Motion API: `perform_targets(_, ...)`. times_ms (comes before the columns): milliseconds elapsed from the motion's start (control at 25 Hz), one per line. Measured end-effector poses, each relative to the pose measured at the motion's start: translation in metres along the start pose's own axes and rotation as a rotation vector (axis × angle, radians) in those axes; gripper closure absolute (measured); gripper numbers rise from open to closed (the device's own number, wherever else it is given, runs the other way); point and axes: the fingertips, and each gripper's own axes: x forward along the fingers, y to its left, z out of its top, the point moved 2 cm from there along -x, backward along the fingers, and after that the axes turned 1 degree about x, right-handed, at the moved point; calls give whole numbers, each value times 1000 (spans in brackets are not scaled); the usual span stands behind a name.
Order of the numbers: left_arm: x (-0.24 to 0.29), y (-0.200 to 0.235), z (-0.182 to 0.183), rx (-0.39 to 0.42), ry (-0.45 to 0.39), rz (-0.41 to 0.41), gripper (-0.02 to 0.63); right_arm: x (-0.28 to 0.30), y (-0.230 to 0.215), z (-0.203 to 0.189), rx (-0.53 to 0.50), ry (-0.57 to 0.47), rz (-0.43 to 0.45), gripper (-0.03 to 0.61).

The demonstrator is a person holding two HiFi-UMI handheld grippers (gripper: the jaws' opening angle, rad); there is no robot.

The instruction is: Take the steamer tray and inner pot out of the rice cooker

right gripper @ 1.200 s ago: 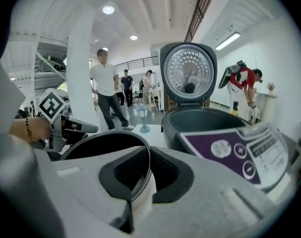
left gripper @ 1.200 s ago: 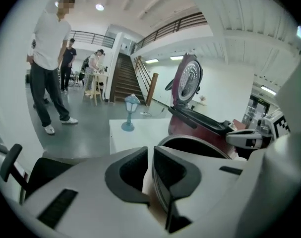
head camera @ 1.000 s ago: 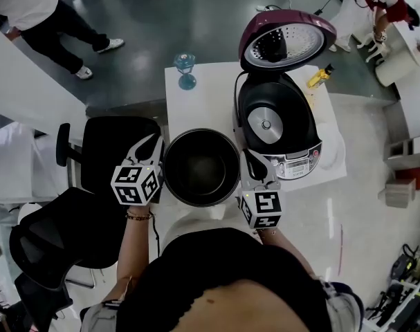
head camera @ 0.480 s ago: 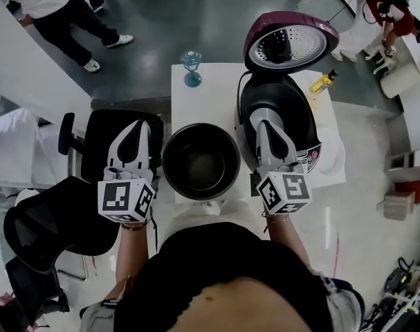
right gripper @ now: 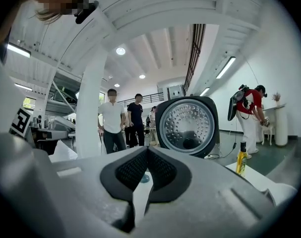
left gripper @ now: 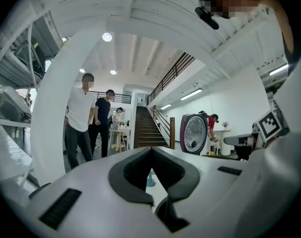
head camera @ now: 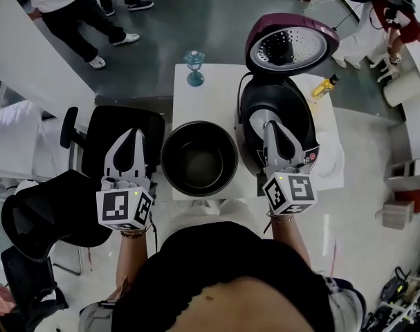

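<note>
The black inner pot (head camera: 199, 159) stands empty on the white table (head camera: 210, 95), to the left of the rice cooker (head camera: 275, 116). The cooker's maroon lid (head camera: 290, 42) is raised and its cavity shows a bare metal plate. A white round piece (head camera: 332, 152), perhaps the steamer tray, lies right of the cooker, partly hidden. My left gripper (head camera: 135, 133) hovers left of the pot, shut and empty. Over the cooker's front my right gripper (head camera: 270, 125) is shut and empty too. In the left gripper view the jaws (left gripper: 151, 150) meet; likewise in the right gripper view (right gripper: 148, 155), facing the lid (right gripper: 186, 125).
A blue goblet (head camera: 194, 66) stands at the table's far left corner and a yellow bottle (head camera: 323, 84) at its far right. Black office chairs (head camera: 116, 126) crowd the table's left side. People stand on the dark floor beyond the table.
Both grippers have lifted away from the pot's rim and spread apart, now pointing level. The pot stays on the table.
</note>
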Motion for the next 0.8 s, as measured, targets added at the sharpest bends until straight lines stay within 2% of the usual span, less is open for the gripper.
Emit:
perform_targets(240,-6,-7,-9,-19,28,0,611,-8,-3,2,-4,-1,4,574)
perform_targets(480,-4,-14,-27,-54,93,-21,611,-12,-6,-4,9,19,11,574)
perform_targets(800,-3,-12,-17,-21,68,11,611,-10,-10,0,-11,17,17,574)
